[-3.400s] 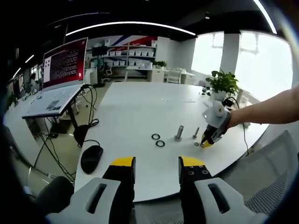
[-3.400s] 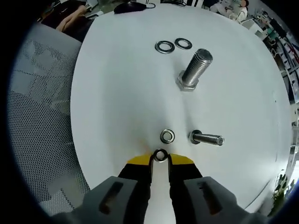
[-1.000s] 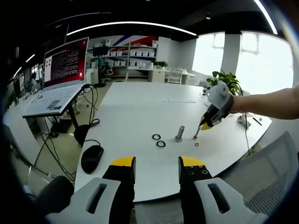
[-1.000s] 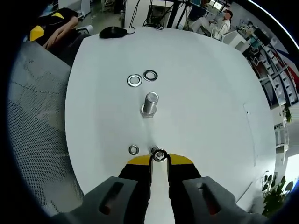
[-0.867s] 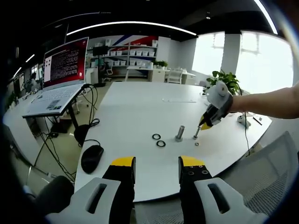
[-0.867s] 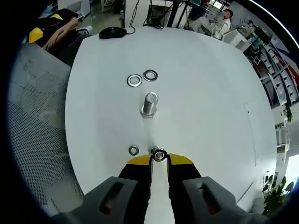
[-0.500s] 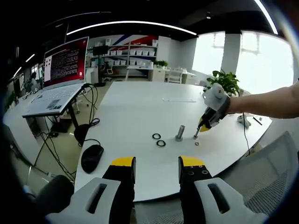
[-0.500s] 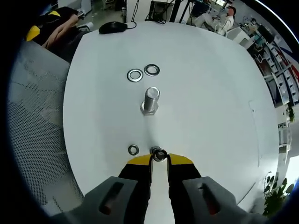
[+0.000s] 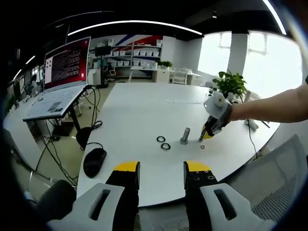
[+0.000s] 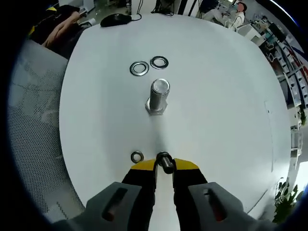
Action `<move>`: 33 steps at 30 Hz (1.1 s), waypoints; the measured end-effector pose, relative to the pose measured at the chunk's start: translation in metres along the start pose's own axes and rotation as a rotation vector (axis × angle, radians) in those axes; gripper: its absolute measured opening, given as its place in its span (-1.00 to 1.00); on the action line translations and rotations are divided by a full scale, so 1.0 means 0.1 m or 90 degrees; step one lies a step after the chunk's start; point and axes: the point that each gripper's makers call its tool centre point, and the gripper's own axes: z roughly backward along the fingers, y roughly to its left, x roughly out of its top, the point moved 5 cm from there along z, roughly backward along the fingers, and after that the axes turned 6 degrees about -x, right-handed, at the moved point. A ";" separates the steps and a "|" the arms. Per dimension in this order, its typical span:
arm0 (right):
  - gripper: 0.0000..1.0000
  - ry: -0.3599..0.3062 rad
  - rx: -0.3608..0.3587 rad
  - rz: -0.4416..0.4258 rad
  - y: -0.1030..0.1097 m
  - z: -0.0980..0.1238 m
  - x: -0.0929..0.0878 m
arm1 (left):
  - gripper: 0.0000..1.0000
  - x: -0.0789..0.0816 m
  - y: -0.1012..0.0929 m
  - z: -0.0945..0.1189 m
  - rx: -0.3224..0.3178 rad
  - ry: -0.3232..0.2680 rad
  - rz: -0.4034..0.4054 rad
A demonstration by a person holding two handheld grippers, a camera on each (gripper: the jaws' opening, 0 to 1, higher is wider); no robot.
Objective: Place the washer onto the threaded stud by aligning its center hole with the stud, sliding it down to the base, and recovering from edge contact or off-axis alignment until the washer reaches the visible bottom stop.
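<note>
white table (image 9: 139, 110), big bolt (image 9: 185, 135), two washers (image 9: 163, 142)

The counter (image 10: 216, 106) is a white, rounded-edge top. In the right gripper view, a small threaded stud (image 10: 165, 161) stands on it right at the right gripper (image 10: 164, 164) tips, and a small loose washer (image 10: 137, 156) lies flat just to the left of those tips. Farther ahead of the gripper a large bolt (image 10: 158, 97) stands upright on its hex head, and beyond that two larger washers (image 10: 149, 65) lie flat side by side, close together. At the far edge, well past them, a black computer mouse (image 10: 115, 19) rests on the counter.
</note>
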 end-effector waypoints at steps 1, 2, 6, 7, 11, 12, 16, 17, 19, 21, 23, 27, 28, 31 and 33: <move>-0.71 0.000 0.003 -0.004 0.00 -0.02 0.00 | -0.32 0.00 0.00 0.00 0.000 0.000 0.000; -0.71 0.001 0.003 -0.004 -0.01 -0.04 0.00 | -0.32 0.00 0.00 0.00 0.001 0.000 0.001; -0.70 -0.002 0.021 0.023 0.10 -0.01 -0.03 | -0.32 0.00 0.01 0.00 0.002 0.000 0.001; -0.70 -0.006 0.016 0.020 0.11 0.01 -0.02 | -0.32 0.00 0.00 0.00 0.001 0.001 0.000; -0.53 -0.020 0.018 0.009 0.07 -0.04 0.00 | -0.32 0.00 0.01 -0.01 0.001 0.003 -0.001; -0.49 -0.021 0.016 0.011 0.08 -0.05 -0.02 | -0.32 0.00 0.01 -0.01 0.001 0.003 -0.001; -0.44 -0.021 0.012 0.001 0.10 -0.05 -0.07 | -0.32 0.00 0.00 -0.01 0.002 0.003 0.000; -0.44 -0.021 0.016 -0.010 0.11 -0.04 -0.08 | -0.32 0.00 0.01 -0.01 0.002 0.003 0.000; -0.44 -0.027 0.019 -0.021 0.12 -0.01 -0.10 | -0.32 -0.01 0.00 -0.01 0.002 0.002 0.000; -0.45 -0.028 0.020 -0.026 0.13 0.00 -0.11 | -0.32 0.00 0.00 -0.01 0.002 0.002 0.000; -0.45 -0.032 0.020 -0.031 0.12 -0.01 -0.12 | -0.32 0.00 0.00 -0.01 0.002 0.002 0.000; -0.47 -0.048 0.031 -0.056 0.19 0.06 -0.11 | -0.32 0.00 0.01 0.00 0.002 0.001 0.000; -0.47 -0.050 0.035 -0.061 0.22 0.07 -0.11 | -0.32 0.00 0.01 0.00 0.002 0.001 0.000; -0.48 -0.054 0.040 -0.068 0.22 0.06 -0.12 | -0.32 0.00 0.00 -0.01 0.001 0.001 -0.001; -0.49 -0.054 0.042 -0.070 0.27 0.08 -0.12 | -0.32 0.00 0.01 -0.01 0.001 0.000 -0.001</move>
